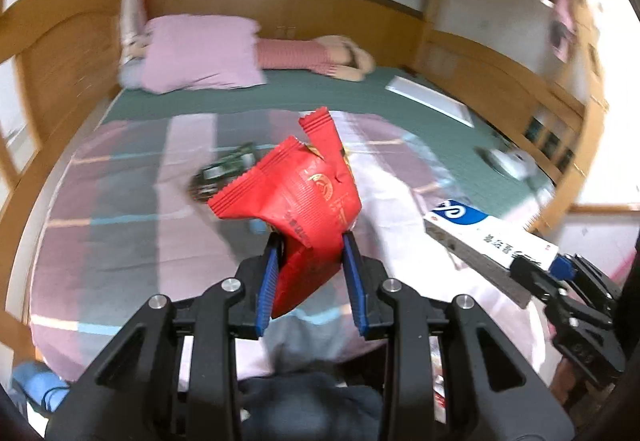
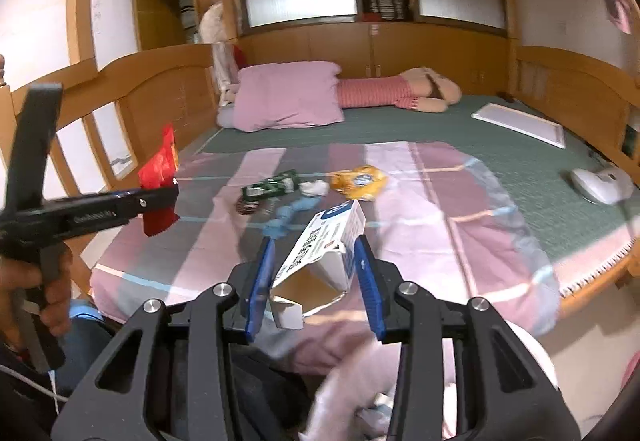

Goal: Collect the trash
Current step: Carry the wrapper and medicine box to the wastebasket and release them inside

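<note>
My left gripper [image 1: 309, 241] is shut on a red snack wrapper [image 1: 296, 193] and holds it above the bed; it also shows from the side in the right wrist view [image 2: 160, 197]. My right gripper [image 2: 316, 245] is shut on an open white-and-blue carton [image 2: 320, 245], also seen in the left wrist view [image 1: 480, 237]. On the pink striped blanket [image 2: 420, 201] lie a green wrapper [image 2: 272, 183], a white crumpled tissue [image 2: 314, 187], a yellow wrapper [image 2: 358, 181] and a blue crumpled piece [image 2: 288, 215].
A pink pillow [image 2: 288, 97] and a plush doll [image 2: 400, 89] lie at the bed's head. A white board [image 2: 520, 123] and a white device [image 2: 600, 183] lie on the green mat at right. Wooden rails surround the bed. A pale plastic bag [image 2: 360, 393] is below my right gripper.
</note>
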A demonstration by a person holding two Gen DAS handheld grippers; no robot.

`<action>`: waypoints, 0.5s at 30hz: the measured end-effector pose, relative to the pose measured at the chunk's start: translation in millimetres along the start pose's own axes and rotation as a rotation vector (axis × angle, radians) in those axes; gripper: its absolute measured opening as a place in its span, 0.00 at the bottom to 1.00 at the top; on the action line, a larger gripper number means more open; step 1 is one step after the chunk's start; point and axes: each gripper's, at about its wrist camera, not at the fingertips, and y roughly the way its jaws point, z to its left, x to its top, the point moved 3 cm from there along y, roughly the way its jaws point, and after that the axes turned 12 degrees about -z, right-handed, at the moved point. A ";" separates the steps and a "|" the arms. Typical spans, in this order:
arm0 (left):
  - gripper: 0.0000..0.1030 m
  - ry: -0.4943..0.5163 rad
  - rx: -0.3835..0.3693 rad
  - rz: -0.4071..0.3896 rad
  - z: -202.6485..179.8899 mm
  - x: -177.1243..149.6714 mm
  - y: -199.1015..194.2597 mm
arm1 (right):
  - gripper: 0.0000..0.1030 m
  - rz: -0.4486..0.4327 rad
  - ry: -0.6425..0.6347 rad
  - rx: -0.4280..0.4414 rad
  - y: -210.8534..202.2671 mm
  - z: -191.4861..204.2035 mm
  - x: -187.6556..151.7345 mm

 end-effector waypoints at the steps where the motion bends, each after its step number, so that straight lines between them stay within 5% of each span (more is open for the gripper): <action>1: 0.31 0.019 -0.020 0.002 -13.4 -0.3 -0.5 | 0.40 -0.001 0.005 -0.017 -7.0 -7.8 -2.7; 15: 0.29 0.186 -0.189 0.066 -136.5 -18.6 -14.3 | 0.39 0.022 0.016 -0.148 -76.7 -62.6 -41.2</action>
